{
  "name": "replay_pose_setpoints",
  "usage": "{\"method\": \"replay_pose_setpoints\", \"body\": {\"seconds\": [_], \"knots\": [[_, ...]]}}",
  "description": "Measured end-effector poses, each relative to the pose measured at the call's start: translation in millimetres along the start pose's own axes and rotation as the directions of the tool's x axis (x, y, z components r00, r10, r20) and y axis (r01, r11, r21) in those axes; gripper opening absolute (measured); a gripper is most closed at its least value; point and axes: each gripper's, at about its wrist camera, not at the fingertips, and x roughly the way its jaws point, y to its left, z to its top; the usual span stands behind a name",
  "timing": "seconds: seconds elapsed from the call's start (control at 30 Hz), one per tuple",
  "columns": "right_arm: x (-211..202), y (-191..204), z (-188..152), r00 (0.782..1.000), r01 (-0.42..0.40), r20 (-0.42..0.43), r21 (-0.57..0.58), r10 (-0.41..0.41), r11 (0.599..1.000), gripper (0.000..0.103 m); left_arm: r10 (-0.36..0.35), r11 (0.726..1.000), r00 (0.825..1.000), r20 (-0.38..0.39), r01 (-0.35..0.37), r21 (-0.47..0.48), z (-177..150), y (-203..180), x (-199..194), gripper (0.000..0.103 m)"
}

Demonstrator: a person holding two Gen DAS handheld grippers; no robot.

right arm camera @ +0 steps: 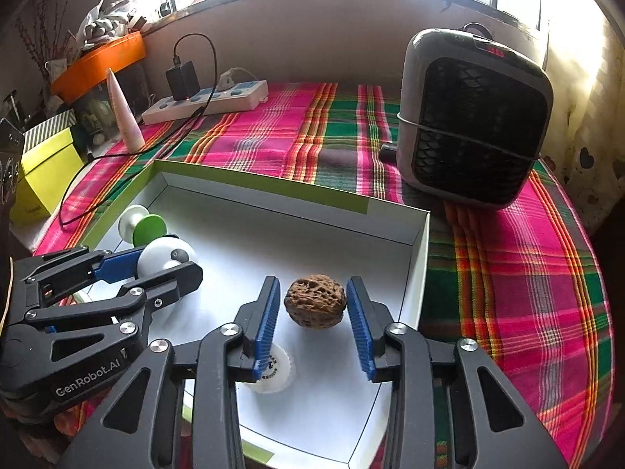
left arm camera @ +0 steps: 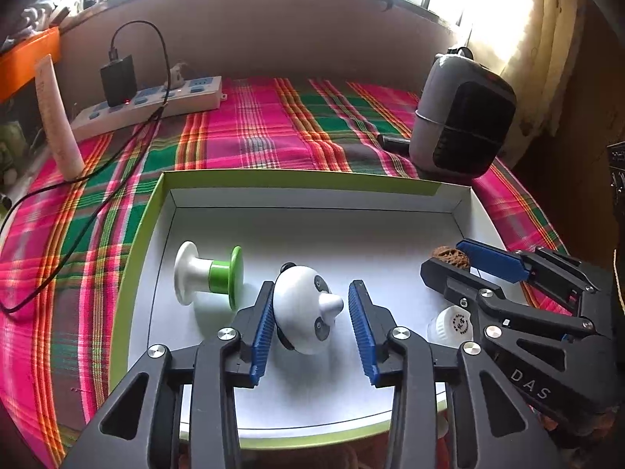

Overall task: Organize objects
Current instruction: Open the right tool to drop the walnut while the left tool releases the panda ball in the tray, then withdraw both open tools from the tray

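A shallow white box with green rim lies on the plaid cloth. In it are a white-and-green spool-shaped piece, a white panda-faced massager, a brown walnut and a small white bottle cap. My left gripper is open around the panda massager, with a gap on its right side. My right gripper is open around the walnut, its right pad very close to it.
A grey and black fan heater stands beyond the box at the right. A power strip with charger and black cable lies at the back left, beside a pink tube. A yellow-green box stands at the far left.
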Motion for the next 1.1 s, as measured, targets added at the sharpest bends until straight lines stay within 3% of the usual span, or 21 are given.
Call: {"method": "replay_pose_setpoints", "body": {"seconds": [0.33,1.1], "knots": [[-15.7,3.2,-2.1,1.000,-0.005,0.028,0.012,0.005,1.000,0.045,0.011,1.000,0.999,0.030,-0.011,0.006,-6.7,-0.9,-20.2,0.042],[-62.7,24.0,-29.1,0.996,-0.009,0.086,0.024,0.007,1.000,0.045,0.080,0.997,0.988,0.132,-0.082,0.006,-40.5,0.6,-87.0,0.042]]}}
